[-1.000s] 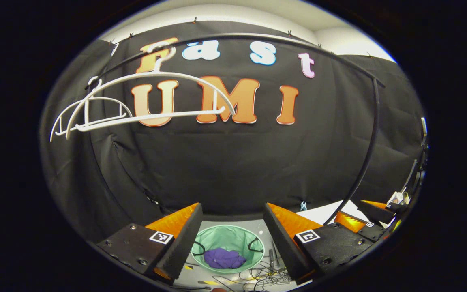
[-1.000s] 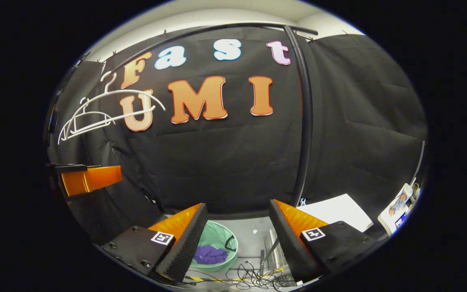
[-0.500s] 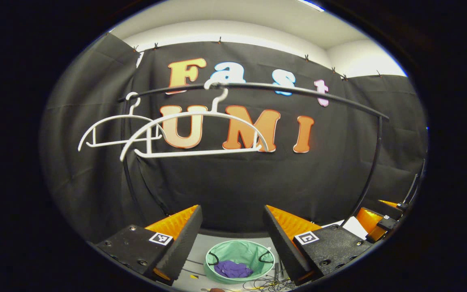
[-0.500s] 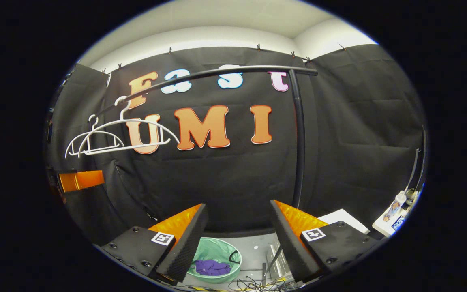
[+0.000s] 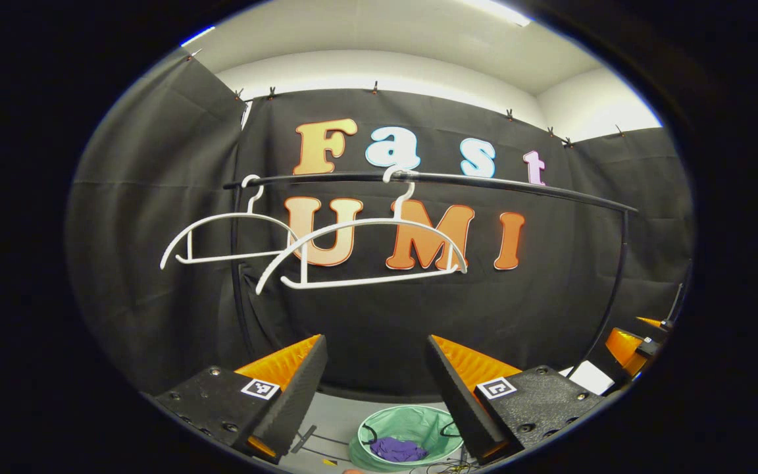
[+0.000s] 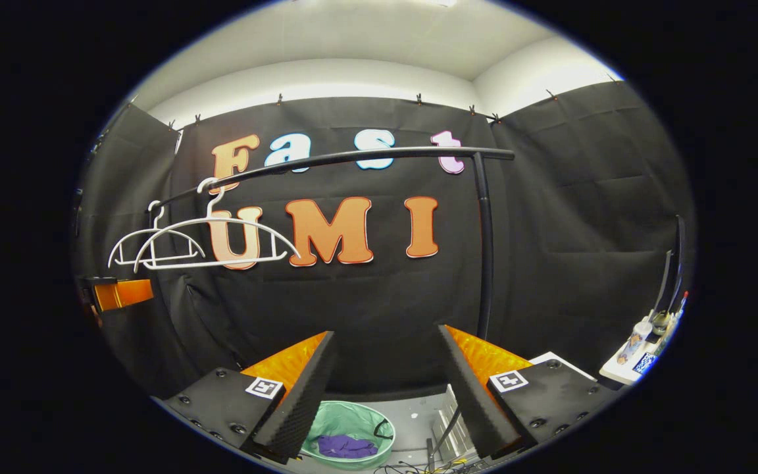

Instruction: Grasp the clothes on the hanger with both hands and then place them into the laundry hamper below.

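Note:
Two bare white hangers [image 5: 359, 253] [image 6: 214, 243] hang from the black clothes rail [image 5: 484, 183] [image 6: 379, 157]. A purple garment [image 5: 397, 449] [image 6: 346, 446] lies inside the green laundry hamper [image 5: 412, 424] [image 6: 353, 421] on the floor below. My left gripper [image 5: 376, 368] is open and holds nothing, well back from the rail. My right gripper [image 6: 385, 362] is open too, with nothing between its fingers. The right gripper [image 5: 629, 345] also shows at the far right of the left gripper view, and the left gripper [image 6: 119, 294] at the left edge of the right gripper view.
The rail's black upright [image 6: 483, 250] stands just right of centre in the right gripper view. A white board [image 5: 593, 376] lies on the floor at the right. A white shelf with small bottles [image 6: 635, 349] sits far right. Loose cables [image 6: 418, 469] trail near the hamper.
Both views have pulled back and tilted up: the rail and hangers sit lower in frame, the hamper has slid toward the bottom edge. Both grippers stayed open and empty.

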Demonstrator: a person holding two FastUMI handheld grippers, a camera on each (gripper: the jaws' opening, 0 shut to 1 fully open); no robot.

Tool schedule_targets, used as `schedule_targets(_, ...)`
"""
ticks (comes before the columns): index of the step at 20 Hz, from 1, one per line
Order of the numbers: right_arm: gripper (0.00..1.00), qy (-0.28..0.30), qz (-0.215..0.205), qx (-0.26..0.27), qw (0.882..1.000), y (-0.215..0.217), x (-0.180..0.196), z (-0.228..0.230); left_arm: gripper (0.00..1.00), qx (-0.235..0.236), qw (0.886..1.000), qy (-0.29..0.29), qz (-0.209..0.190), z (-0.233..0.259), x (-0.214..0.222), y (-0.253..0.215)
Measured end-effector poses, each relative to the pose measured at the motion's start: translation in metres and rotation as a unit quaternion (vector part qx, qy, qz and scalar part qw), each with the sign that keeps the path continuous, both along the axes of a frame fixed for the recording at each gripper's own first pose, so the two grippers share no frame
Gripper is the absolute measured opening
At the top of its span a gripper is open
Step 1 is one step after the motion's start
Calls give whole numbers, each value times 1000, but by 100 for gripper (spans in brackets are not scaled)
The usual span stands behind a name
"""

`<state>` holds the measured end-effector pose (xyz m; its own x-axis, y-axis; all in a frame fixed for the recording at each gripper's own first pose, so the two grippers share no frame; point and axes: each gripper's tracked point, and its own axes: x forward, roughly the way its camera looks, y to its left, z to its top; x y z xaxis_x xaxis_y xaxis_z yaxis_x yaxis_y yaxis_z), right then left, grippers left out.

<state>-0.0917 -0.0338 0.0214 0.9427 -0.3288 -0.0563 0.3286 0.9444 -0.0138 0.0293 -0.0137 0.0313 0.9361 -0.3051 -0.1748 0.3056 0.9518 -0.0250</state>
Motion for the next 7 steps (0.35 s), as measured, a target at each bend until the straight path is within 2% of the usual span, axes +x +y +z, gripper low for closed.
schedule_targets(7, 90, -9, -3, 0, 1000, -1, 3, 3, 94, 0, 1000, -6, 8, -1, 11, 6)
